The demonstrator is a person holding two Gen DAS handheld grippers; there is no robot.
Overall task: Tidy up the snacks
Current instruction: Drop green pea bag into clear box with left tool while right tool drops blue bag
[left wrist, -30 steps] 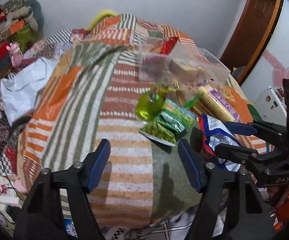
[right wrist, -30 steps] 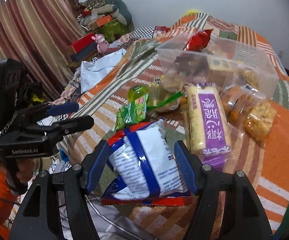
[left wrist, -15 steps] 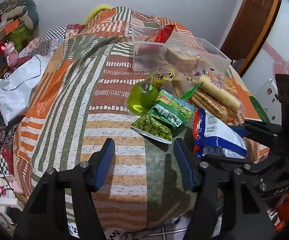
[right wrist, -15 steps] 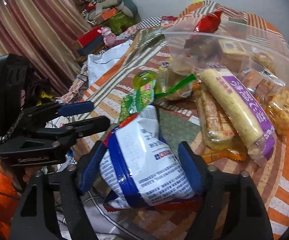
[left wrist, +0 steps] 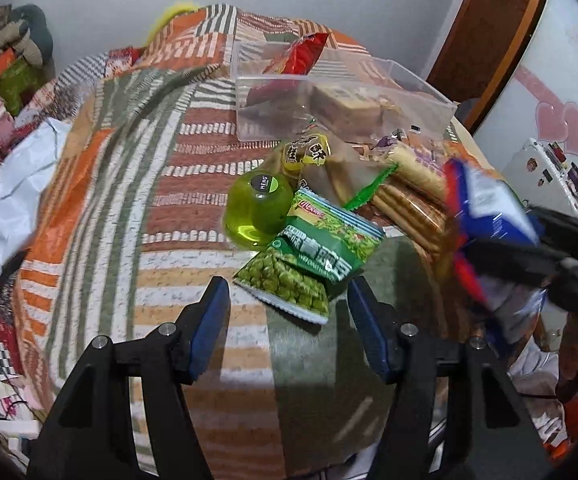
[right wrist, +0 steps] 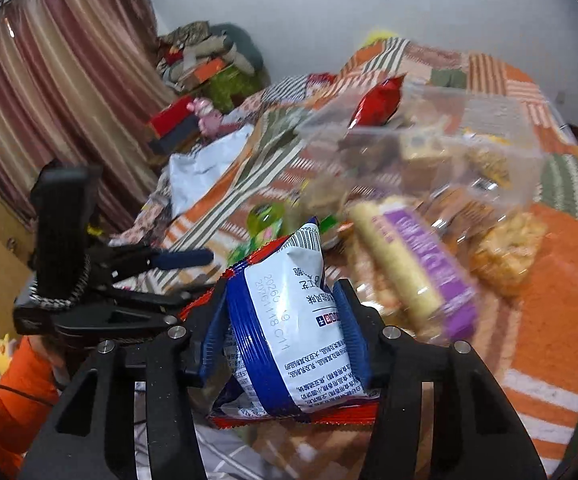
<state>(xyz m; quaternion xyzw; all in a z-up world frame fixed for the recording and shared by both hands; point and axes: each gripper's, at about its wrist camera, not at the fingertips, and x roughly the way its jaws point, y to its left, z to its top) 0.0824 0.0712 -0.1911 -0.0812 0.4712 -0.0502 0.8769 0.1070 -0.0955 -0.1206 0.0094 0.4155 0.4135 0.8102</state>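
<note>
Two handheld grippers over the bed

The right gripper [right wrist: 283, 312] has just been closing and its blue pads pinch a blue-and-white snack bag [right wrist: 289, 320]. The left gripper [left wrist: 289, 322] points down at the bedspread [left wrist: 137, 200], jaws apart and holding nothing.

1 clear bin [left wrist: 417, 92] – 1 green pea bag [left wrist: 309, 256], 1 jelly cup [left wrist: 257, 208].

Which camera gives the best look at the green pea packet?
The left wrist view: the green pea packet lies sharp and whole just ahead of the open left hand-held gripper. In the right wrist view only a blurred green sliver peeks out behind the blue and white bag.
</note>
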